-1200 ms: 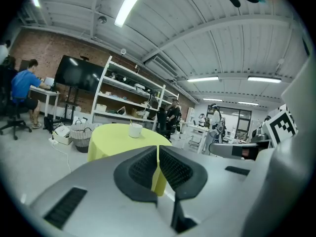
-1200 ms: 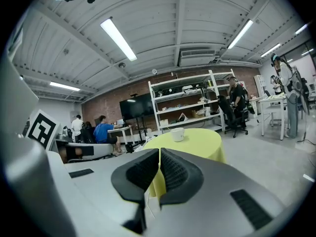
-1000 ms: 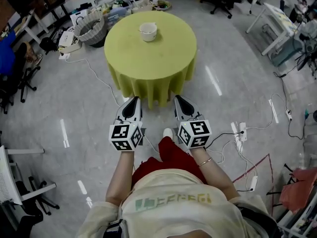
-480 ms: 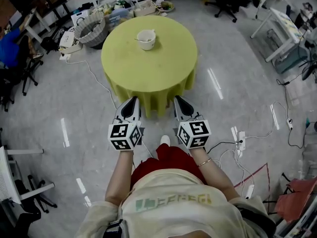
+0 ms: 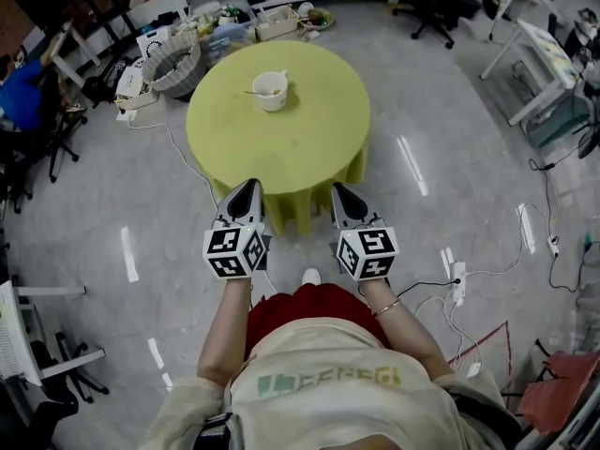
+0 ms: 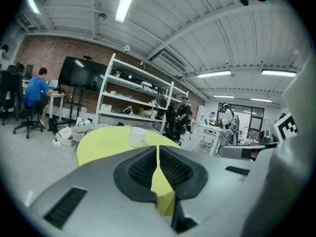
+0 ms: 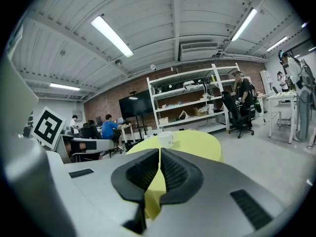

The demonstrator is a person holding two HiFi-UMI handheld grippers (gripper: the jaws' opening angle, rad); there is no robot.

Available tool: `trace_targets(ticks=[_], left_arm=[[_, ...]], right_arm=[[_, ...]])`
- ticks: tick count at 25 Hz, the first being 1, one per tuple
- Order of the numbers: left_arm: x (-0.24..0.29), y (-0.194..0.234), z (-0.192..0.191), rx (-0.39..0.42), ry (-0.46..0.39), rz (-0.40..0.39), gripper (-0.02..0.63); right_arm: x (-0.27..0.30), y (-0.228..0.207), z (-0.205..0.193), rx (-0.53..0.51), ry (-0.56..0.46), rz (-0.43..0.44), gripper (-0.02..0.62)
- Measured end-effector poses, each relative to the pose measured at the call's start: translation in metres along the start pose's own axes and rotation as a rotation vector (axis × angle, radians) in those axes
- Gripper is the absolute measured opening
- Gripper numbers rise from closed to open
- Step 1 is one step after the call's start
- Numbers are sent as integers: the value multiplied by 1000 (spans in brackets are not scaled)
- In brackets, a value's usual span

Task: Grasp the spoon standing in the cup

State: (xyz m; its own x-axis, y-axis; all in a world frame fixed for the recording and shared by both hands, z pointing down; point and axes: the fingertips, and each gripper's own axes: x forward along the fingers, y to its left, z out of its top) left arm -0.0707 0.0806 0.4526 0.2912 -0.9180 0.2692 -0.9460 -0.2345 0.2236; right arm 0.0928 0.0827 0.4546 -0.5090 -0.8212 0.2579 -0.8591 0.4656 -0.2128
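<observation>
1. Head view is showing a person standing on a glossy grey floor [image 5: 112, 204], holding both tools out in front at waist height, short of a round surface [image 5: 291, 143] that is wearing a yellow cloth down to its skirt.
2. The left hand-held gripper [image 5: 249, 187] is pointing at the near edge of the surface. In the left gripper view its ribbed black pads [image 6: 143, 168] are pressing together along a thin seam, with nothing between them.
3. The right hand-held gripper [image 5: 337, 191] is hanging level with the left one and well apart from it. In the right gripper view its jaws are likewise sitting closed and empty.
4. A white cup [image 5: 270, 90] is standing upright on the far part of the surface, left of its middle in the head view and well away from both tools.
5. The spoon [image 5: 255, 92] is resting inside the cup, its thin handle sticking out over the rim on the cup's left side.
6. Both gripper views are looking along the closed jaws towards the cup, which is appearing small just above the pad tips.
7. A wicker basket [image 5: 172, 56] is sitting on the floor beyond the surface, and a person in a blue top [image 6: 35, 90] is sitting at a desk far off.
</observation>
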Motion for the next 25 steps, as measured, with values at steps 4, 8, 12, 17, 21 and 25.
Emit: trace_targets(ticks=[4, 8, 12, 17, 21, 25], left_arm=[[20, -2, 7, 1, 3, 21, 34], [39, 4, 13, -5, 8, 33, 34], [57, 12, 20, -10, 10, 49, 34], [81, 29, 31, -16, 17, 73, 34], [110, 42, 37, -14, 25, 80, 34], [138, 58, 43, -16, 38, 79, 34]], right_arm=[[11, -14, 6, 5, 3, 14, 38], [25, -21, 9, 7, 13, 26, 38], [36, -30, 9, 14, 26, 25, 38], [50, -41, 13, 20, 37, 13, 38], [69, -57, 17, 30, 34, -12, 38], [94, -66, 21, 35, 41, -24, 38]])
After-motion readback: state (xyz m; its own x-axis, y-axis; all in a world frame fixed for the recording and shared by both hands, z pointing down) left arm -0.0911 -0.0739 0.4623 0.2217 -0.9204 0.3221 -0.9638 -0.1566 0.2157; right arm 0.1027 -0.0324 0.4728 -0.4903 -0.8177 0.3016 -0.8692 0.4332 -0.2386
